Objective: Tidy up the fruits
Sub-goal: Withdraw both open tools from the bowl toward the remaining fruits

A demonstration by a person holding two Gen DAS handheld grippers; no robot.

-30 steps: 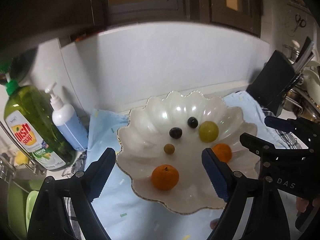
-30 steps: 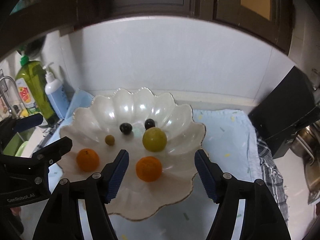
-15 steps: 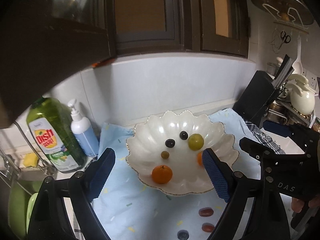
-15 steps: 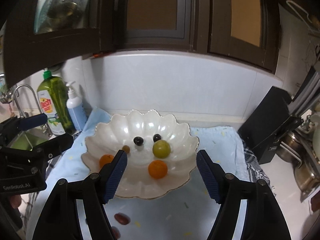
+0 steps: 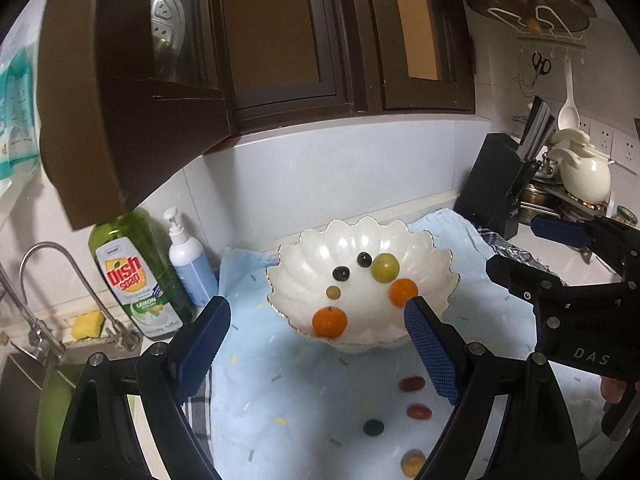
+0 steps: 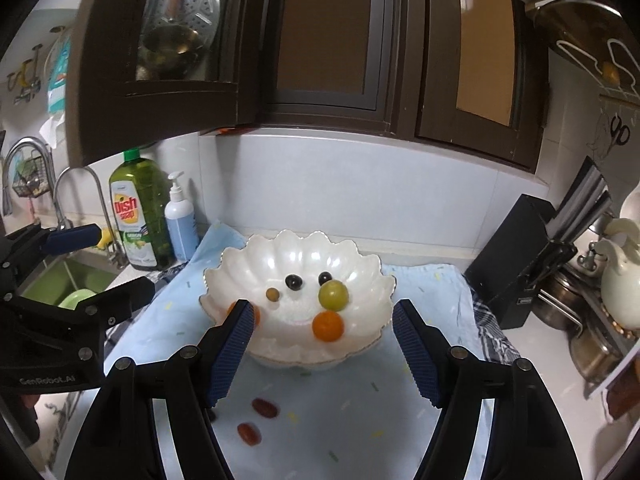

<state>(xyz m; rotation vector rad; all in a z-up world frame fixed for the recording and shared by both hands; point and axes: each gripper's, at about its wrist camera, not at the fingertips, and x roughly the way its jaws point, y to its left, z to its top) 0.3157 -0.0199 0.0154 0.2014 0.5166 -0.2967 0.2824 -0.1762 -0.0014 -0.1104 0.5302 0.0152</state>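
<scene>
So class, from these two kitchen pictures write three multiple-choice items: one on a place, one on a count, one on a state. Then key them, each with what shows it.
1. Where do the two red grape-like fruits lie?
A. in the bowl
B. on the blue cloth in front of the bowl
C. in the sink

2. How many orange fruits are in the white scalloped bowl?
A. two
B. four
C. none

3. How do the left gripper and right gripper stand?
A. both shut on fruit
B. one open, one shut
C. both open and empty

Key: 1 B, they rest on the blue cloth, outside the rim. 2 A, one orange fruit sits at the front and one to its right beside the green fruit. 3 C, the blue fingers are spread wide with nothing between them.
</scene>
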